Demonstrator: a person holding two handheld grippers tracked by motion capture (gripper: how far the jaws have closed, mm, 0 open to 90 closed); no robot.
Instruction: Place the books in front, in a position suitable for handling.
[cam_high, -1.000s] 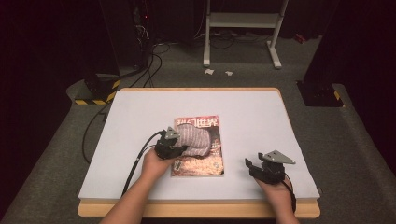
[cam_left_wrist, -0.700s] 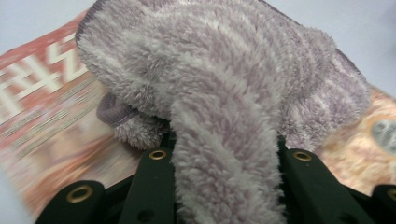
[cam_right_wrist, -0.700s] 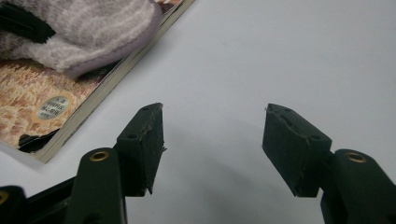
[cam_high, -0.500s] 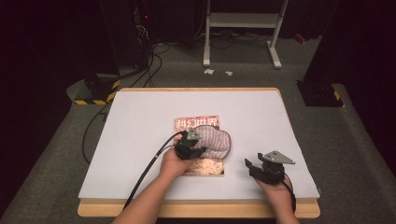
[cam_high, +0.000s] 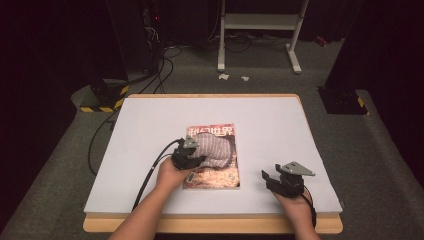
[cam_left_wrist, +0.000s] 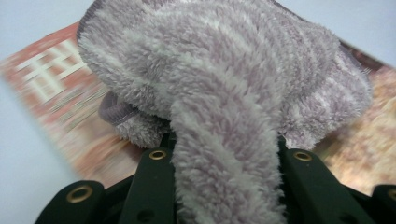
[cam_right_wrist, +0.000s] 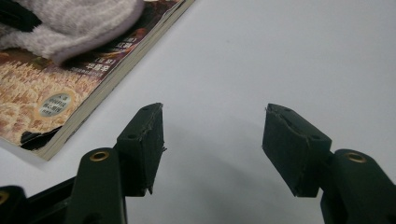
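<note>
**Dragging the cloth across the cover without losing it**

My left tongs (cam_high: 196, 159) are clamped tight on a fold of the fluffy lilac-and-white striped cloth (cam_high: 214, 150), which lies bunched on the upper half of the glossy red-and-brown paperback magazine (cam_high: 212, 175) near the middle of the white-topped table (cam_high: 280, 125). From the left gripper view, a thick roll of the cloth (cam_left_wrist: 224, 154) runs straight down between the jaws, so I judge the grip sound. To do this wiping step well, I should keep the squeeze firm, hold the tongs low so the pile presses flat on the cover, and pull in slow, even strokes; a quick tug could slide the magazine over the smooth table or lift its cover.

My right tongs (cam_high: 278, 179) rest on the table just right of the magazine, jaws partly apart with nothing between them. I could use them to pin the magazine's (cam_right_wrist: 70, 88) near corner if it starts to creep.
</note>
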